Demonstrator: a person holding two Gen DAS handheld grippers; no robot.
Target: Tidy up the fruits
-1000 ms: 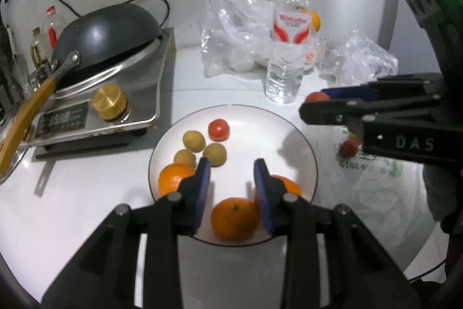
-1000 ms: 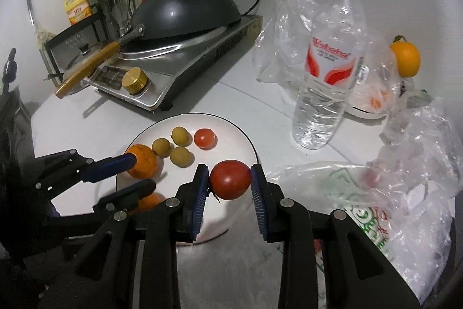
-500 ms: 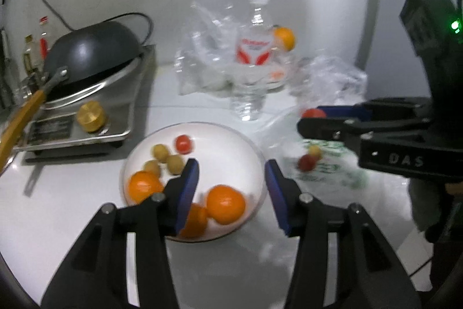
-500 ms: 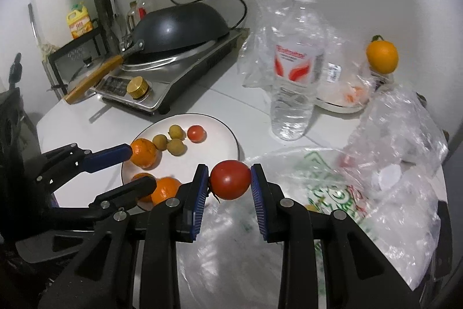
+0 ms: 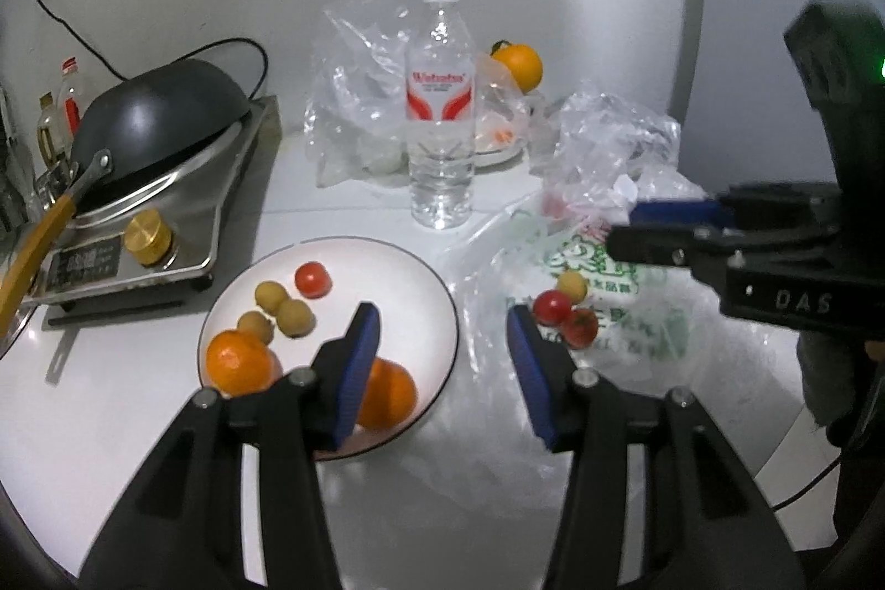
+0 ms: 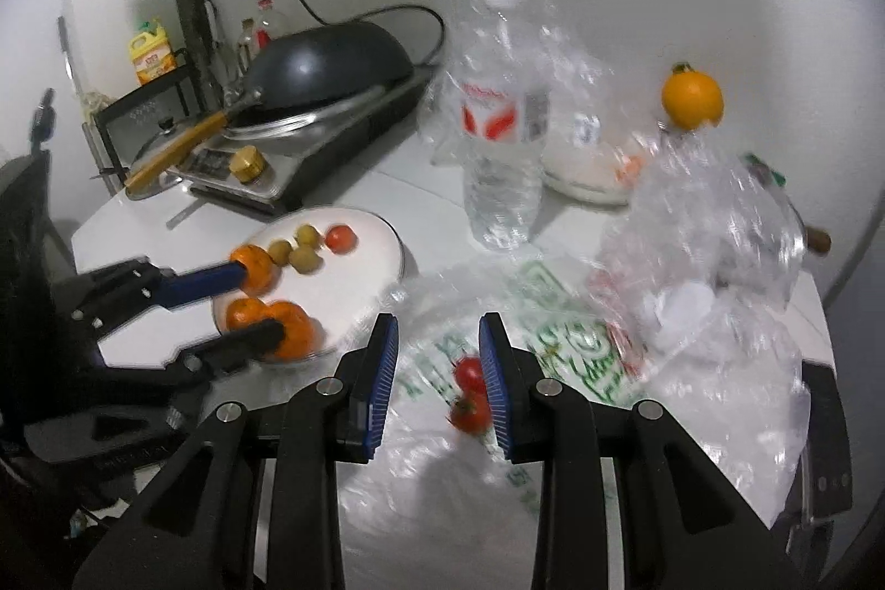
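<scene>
A white plate (image 5: 426, 280) holds several oranges (image 5: 235, 363), small yellow-green fruits (image 5: 293, 316) and a small tomato (image 5: 312, 279); it also shows in the right wrist view (image 6: 381, 241). My left gripper (image 5: 442, 358) is open and empty above the plate's right edge. My right gripper (image 6: 437, 369) is open and empty above a printed plastic bag (image 6: 558, 358). Two tomatoes (image 6: 470, 388) lie on the bag between my right fingers; they also show in the left wrist view (image 5: 564, 316) beside a yellow fruit (image 5: 571, 285).
A water bottle (image 5: 441, 109) stands behind the plate. A stove with a black wok (image 5: 160, 131) is at the left. Crumpled clear bags (image 5: 614, 142) and an orange (image 5: 519, 64) on a dish are at the back right.
My right gripper has opened and no longer holds the tomato, which now lies on the bag. My left gripper has opened wider and pulled back to the right.
</scene>
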